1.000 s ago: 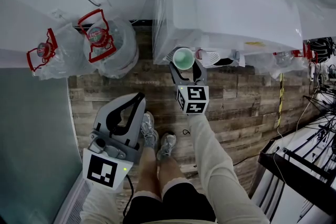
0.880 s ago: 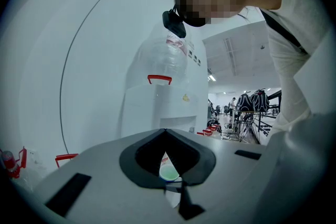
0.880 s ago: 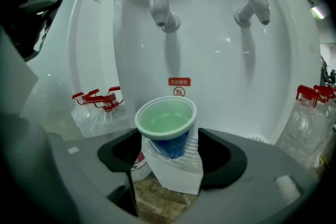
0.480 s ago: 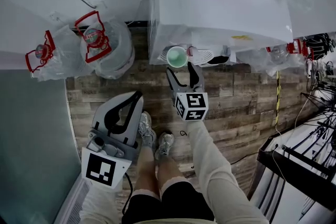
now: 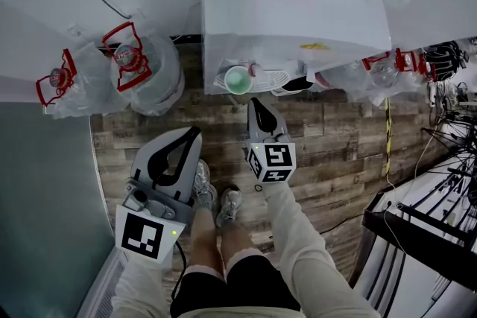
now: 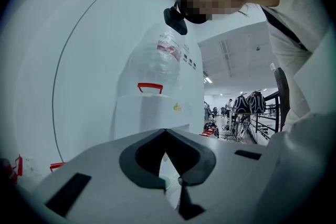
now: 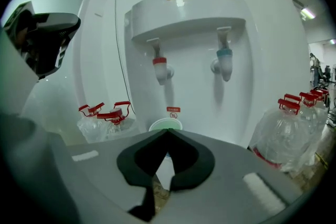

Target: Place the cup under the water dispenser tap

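Pulling back from the dispenser, my right gripper [image 5: 258,105] now sits clear of the cup [image 5: 237,78], which it was bracketing a moment ago. Its jaws have just been closing and now meet at the tips with nothing between them. The left gripper [image 5: 196,132] hangs low beside my legs, its jaws likewise pressed together and empty. Underfoot is a wood-plank floor [image 5: 335,138] in grey-brown tones, and the white water dispenser [image 5: 298,4] stands against a pale wall. Two clear water jugs [image 5: 141,63] with red handles sit on the floor to the dispenser's left, and more bottles [image 5: 380,71] lie to its right. A dark rack [image 5: 417,234] and a tangle of cables [image 5: 446,56] fill the far right of the head view. In the right gripper view the cup [image 7: 165,125] stands upright on the dispenser's ledge, directly beneath the red tap [image 7: 160,68], with the blue tap [image 7: 224,60] off to one side. It is a small cup with a pale rim and a green inside, and its mouth is open upward.
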Available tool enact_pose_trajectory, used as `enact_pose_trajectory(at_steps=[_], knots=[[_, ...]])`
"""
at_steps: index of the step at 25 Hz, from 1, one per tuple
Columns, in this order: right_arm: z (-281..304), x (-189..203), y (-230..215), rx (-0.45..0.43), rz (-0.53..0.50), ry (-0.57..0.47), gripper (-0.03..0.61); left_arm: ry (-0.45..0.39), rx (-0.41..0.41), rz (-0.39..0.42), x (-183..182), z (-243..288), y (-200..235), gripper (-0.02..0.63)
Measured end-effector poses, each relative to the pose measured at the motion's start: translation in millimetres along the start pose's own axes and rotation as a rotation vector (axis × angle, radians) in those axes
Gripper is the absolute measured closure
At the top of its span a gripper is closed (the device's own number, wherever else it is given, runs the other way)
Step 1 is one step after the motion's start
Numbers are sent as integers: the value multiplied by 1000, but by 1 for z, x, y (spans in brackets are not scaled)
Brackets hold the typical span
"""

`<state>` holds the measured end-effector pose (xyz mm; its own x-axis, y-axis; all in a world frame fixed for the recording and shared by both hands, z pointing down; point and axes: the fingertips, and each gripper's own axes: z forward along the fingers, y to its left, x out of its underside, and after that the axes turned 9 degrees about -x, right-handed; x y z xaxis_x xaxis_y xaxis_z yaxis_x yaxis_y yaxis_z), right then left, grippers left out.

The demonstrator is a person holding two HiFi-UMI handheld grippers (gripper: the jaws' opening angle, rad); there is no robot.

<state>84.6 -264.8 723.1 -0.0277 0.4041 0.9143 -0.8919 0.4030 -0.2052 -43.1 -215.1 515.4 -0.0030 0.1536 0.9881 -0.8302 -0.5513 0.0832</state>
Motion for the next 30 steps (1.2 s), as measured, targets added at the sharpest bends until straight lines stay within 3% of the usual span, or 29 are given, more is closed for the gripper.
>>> enact_pose_trajectory(at_steps=[30], knots=[[-186,-190,48,-27,-5,-159,569,-27,5,38,-132,-48,-64,607]])
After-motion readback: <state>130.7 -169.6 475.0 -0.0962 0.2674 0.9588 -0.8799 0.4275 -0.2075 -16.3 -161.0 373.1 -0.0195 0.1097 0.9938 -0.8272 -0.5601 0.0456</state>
